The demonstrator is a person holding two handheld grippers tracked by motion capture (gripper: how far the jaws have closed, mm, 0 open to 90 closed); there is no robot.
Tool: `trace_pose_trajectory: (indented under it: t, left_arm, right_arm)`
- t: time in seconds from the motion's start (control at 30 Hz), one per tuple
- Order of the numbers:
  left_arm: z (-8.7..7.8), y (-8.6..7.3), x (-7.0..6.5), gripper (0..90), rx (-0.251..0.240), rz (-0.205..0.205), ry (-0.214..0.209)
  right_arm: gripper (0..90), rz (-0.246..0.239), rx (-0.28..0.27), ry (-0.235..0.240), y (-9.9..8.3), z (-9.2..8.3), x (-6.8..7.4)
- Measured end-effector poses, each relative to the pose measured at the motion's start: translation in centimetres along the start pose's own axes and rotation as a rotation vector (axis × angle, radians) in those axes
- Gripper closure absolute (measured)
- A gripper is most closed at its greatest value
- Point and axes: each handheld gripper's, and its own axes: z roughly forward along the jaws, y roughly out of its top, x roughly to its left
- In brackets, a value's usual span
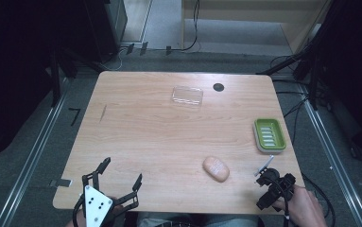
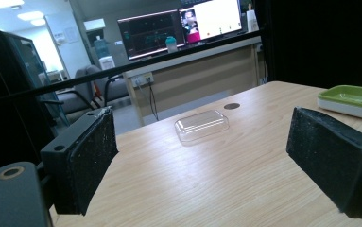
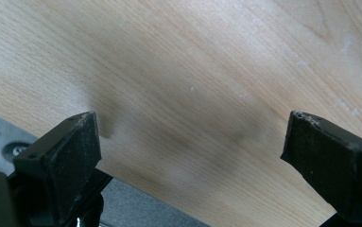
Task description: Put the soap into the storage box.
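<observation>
Both tools, left tool and right tool, hang spread near the soap.

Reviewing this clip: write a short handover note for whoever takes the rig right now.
Left gripper: open, holds nothing, at the near left edge of the table, aimed toward the clear lid.
Right gripper: open, holds nothing, at the near right corner, pointing down at bare wood.
Things: soap lies on the table just left of the right gripper; green soap dish sits at the right edge beyond it; clear lid lies at the far middle.
Done: nothing has been picked up; the dish has no soap in it.
Left: probably grasp the soap, set it in the dish, maybe add the lid.
</observation>
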Motion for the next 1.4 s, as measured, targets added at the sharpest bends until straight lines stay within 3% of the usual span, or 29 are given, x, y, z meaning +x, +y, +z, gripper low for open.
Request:
trace_pose_trajectory:
  t: [0.27,1.07,1.4]
  left_arm:
    - [0.0,0.0,0.0,9.9,0.001,0.001,-0.012]
    - [0.0,0.1,-0.1,9.9,0.019,-0.008,-0.008]
    - [0.0,0.0,0.0,9.9,0.018,-0.009,-0.005]
  right_arm:
    - [4.9,-0.001,-0.002,0.000,0.1,-0.1,0.1]
    - [1.9,-0.127,-0.069,-0.015,3.1,-2.0,1.9]
    - [0.0,-0.172,-0.094,0.007,4.8,-2.6,2.7]
